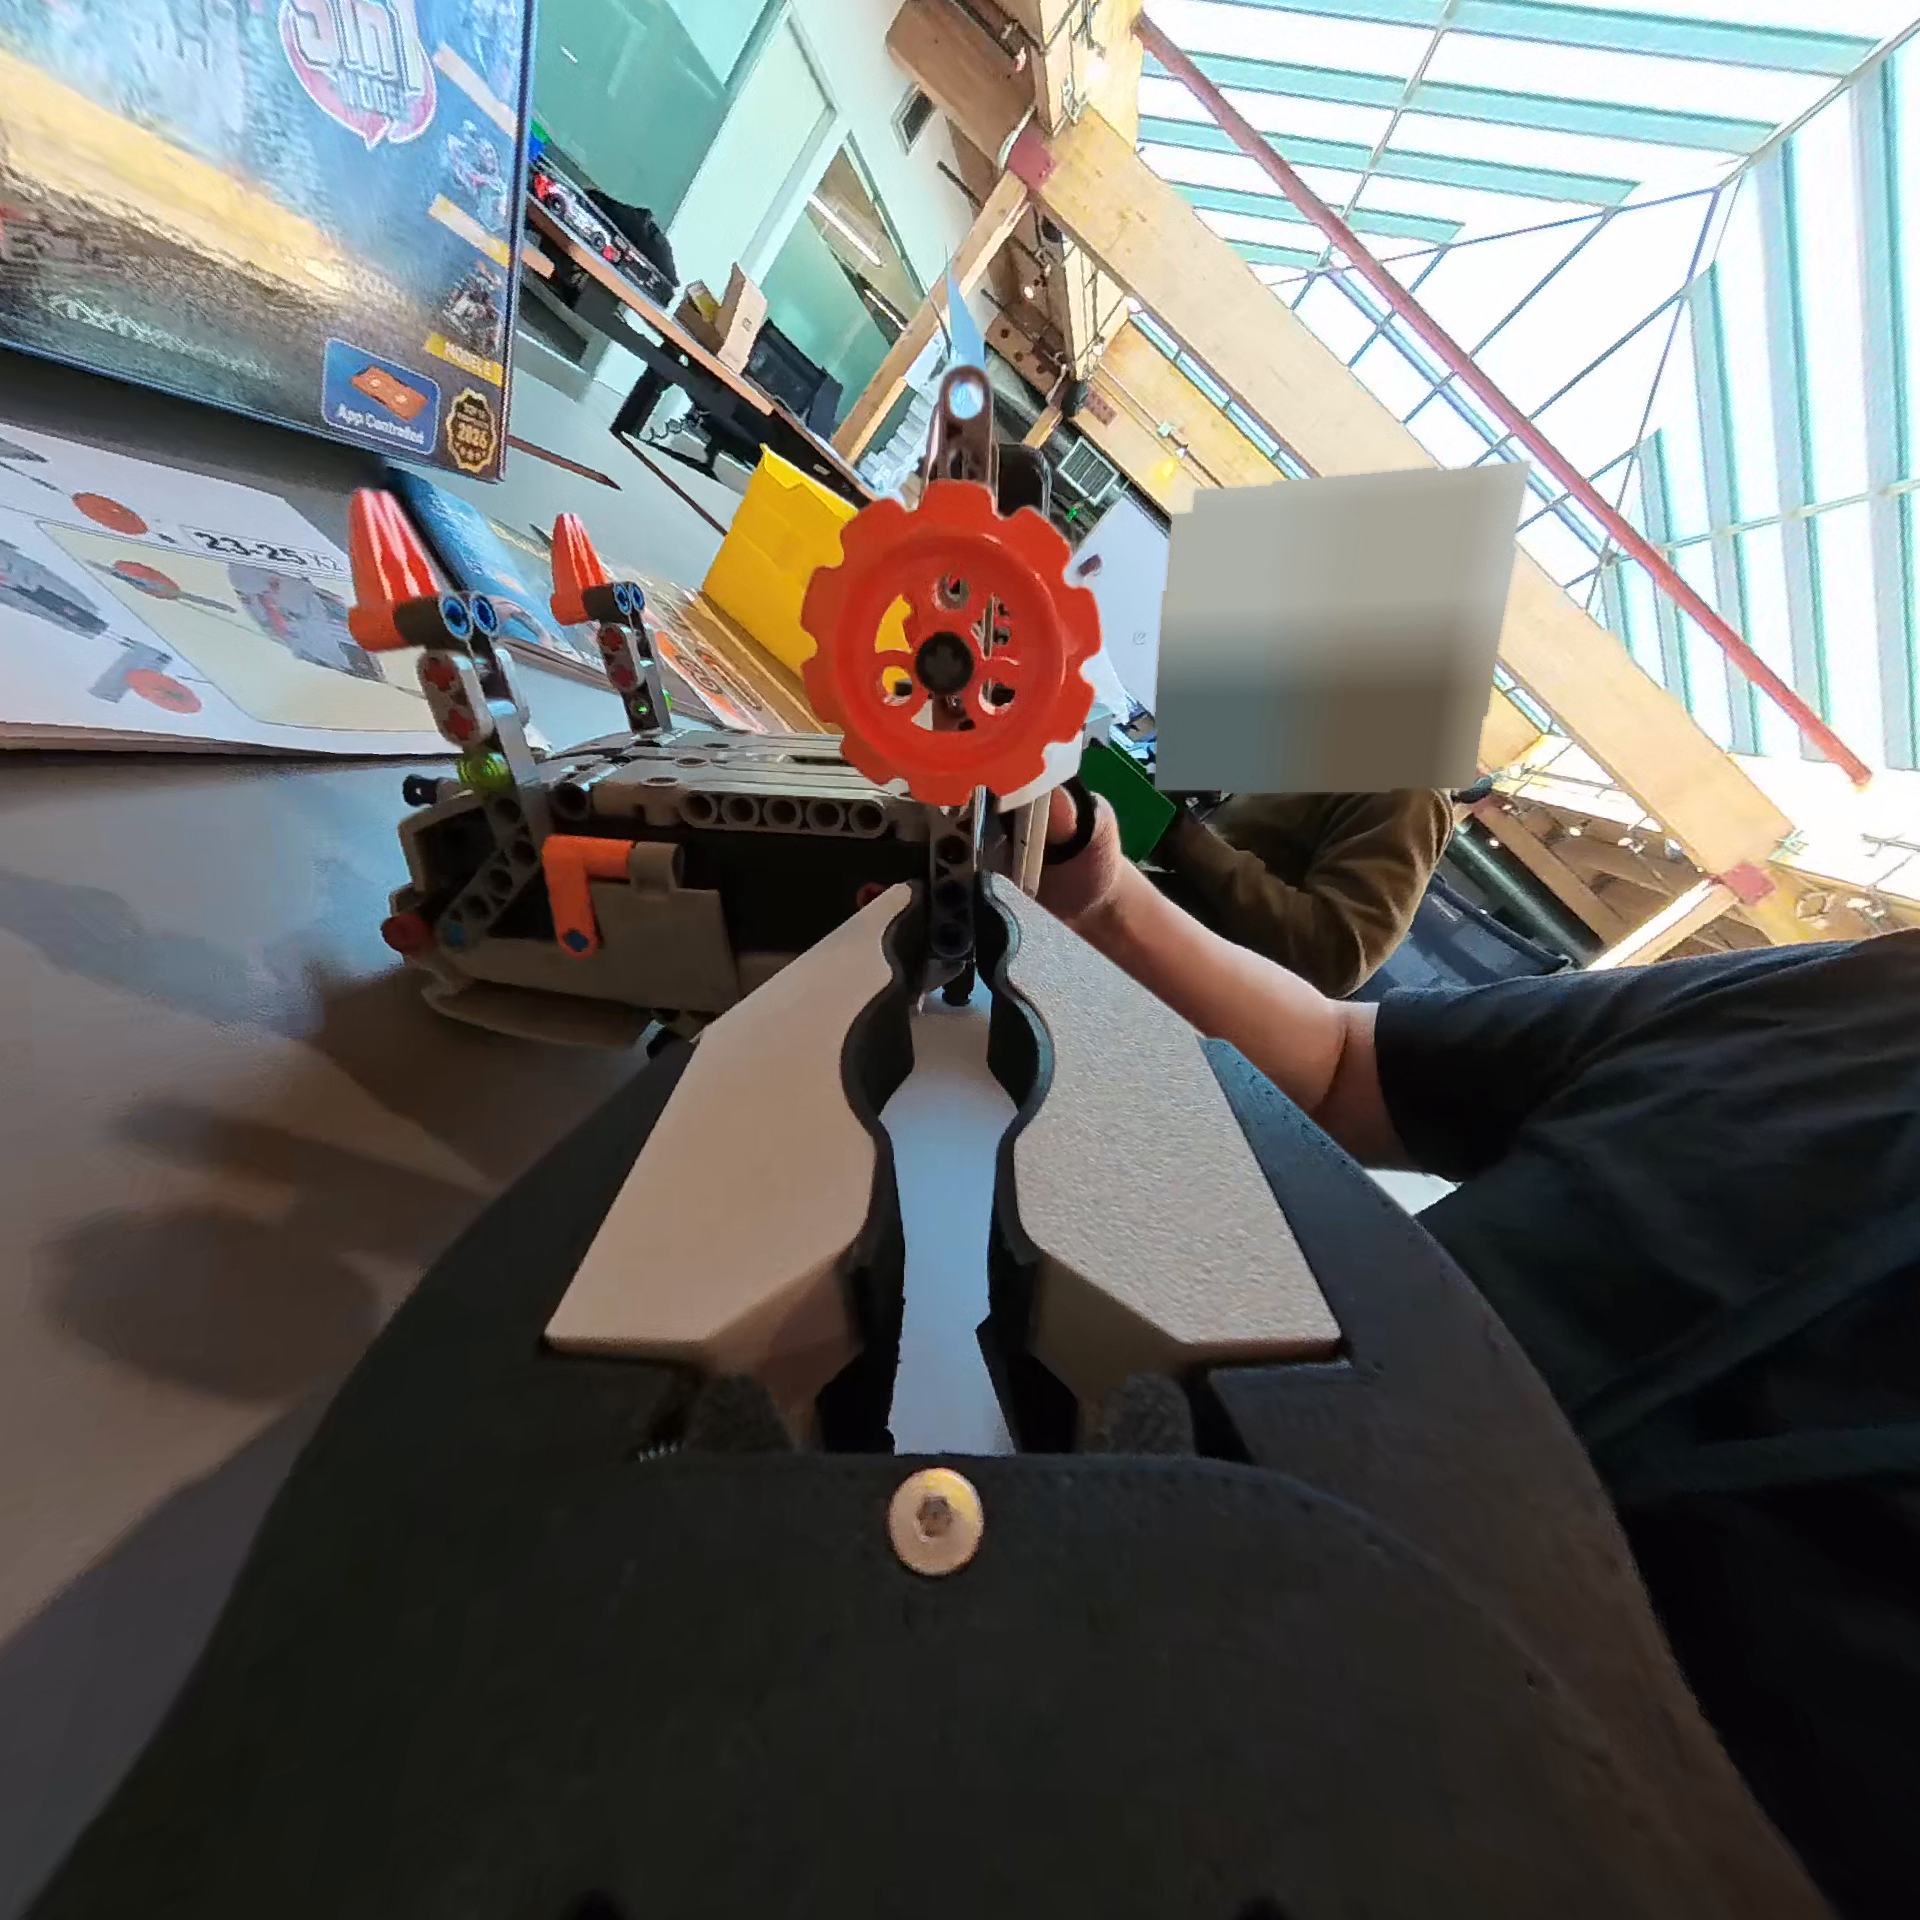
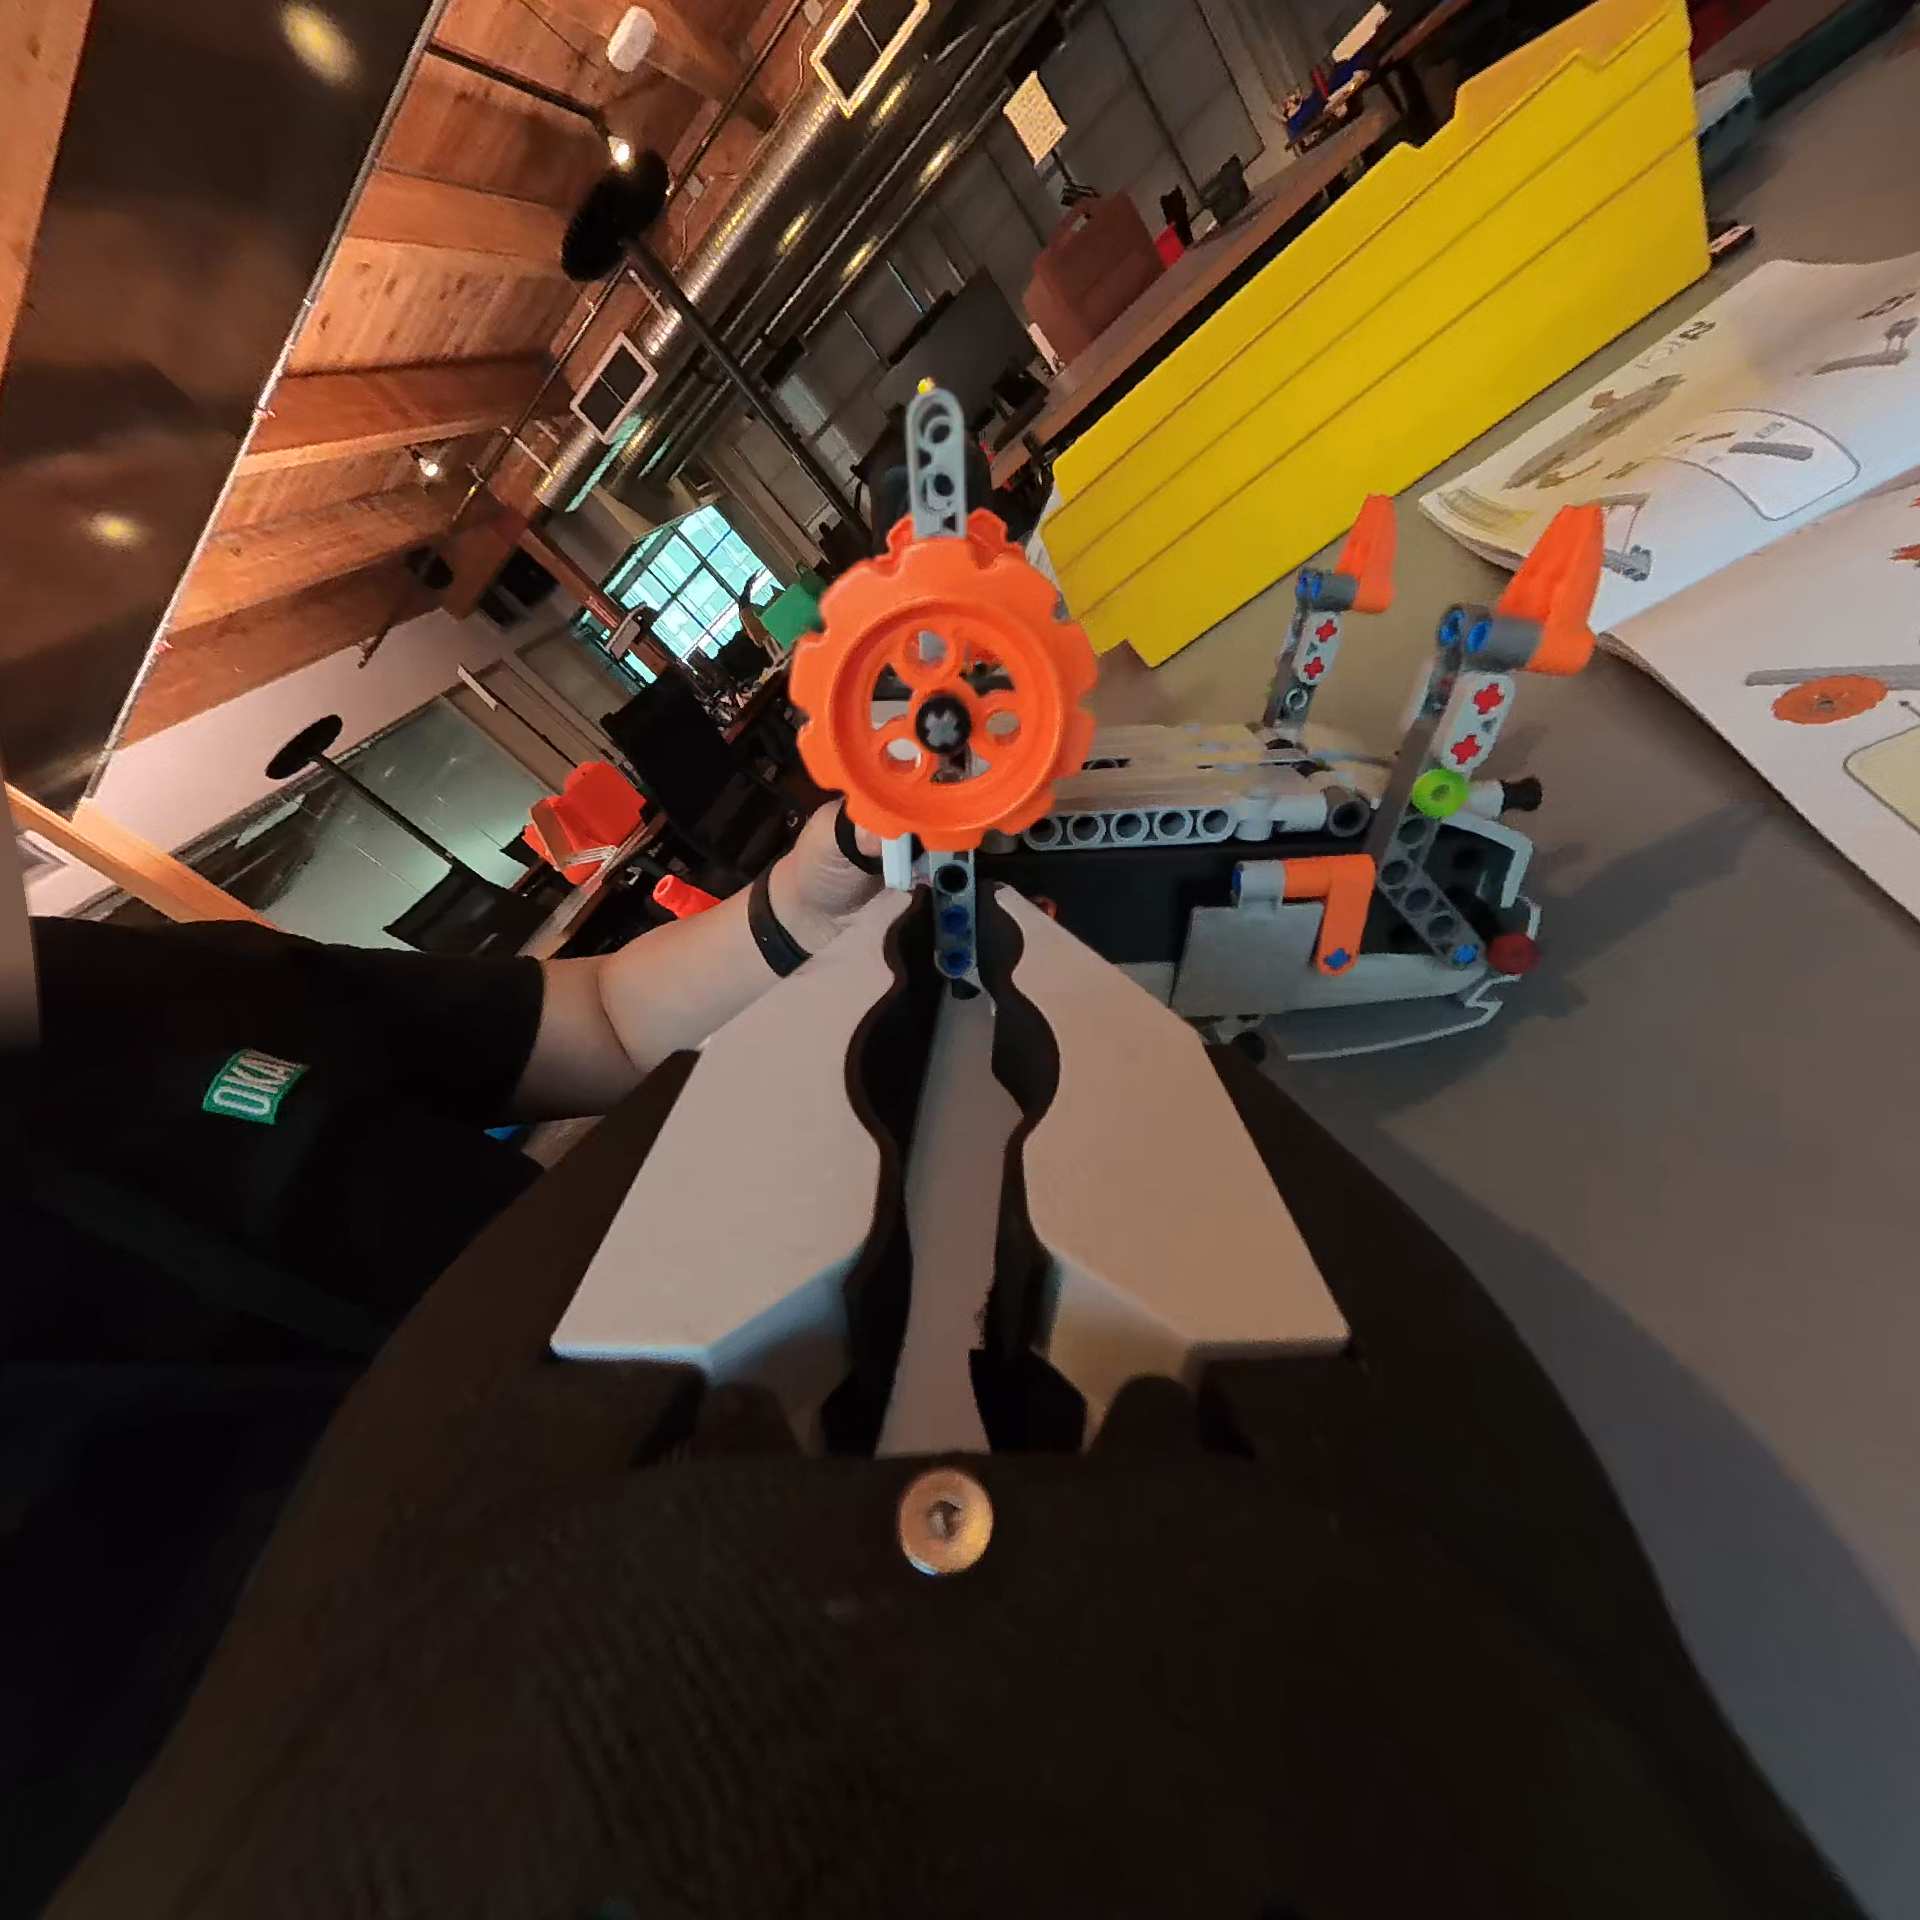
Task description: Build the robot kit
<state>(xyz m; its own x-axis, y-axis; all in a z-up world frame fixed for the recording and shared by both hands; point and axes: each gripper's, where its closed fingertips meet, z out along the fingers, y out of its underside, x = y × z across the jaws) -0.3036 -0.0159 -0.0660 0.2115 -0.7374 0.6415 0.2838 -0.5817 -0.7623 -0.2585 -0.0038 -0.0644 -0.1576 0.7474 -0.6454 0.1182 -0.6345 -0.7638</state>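
Observation:
My left gripper (image 1: 951, 920) is shut on a dark grey holed beam (image 1: 951, 883) that carries an orange toothed wheel (image 1: 1044, 623) just above the fingertips. My right gripper (image 2: 956, 925) is shut on a light grey holed beam (image 2: 954, 899) under an orange toothed wheel (image 2: 1044, 707). In each view a hand shows right behind the wheel, so both grippers seem to hold one assembly from opposite sides. A grey brick-built vehicle body (image 1: 623, 925) with orange cones stands on the table behind it; it also shows in the right wrist view (image 2: 1247, 935).
A printed toy box (image 1: 260, 208) stands at the back, with open instruction booklets (image 1: 156, 603) (image 2: 1766, 675) lying beside it. A yellow bin (image 1: 769, 551) (image 2: 1351, 364) sits behind the vehicle. A person's forearm (image 1: 1195, 966) (image 2: 644, 987) reaches in. The table (image 1: 156, 987) is grey. The tips of one gripper are about 6 cm away from the tips of the other.

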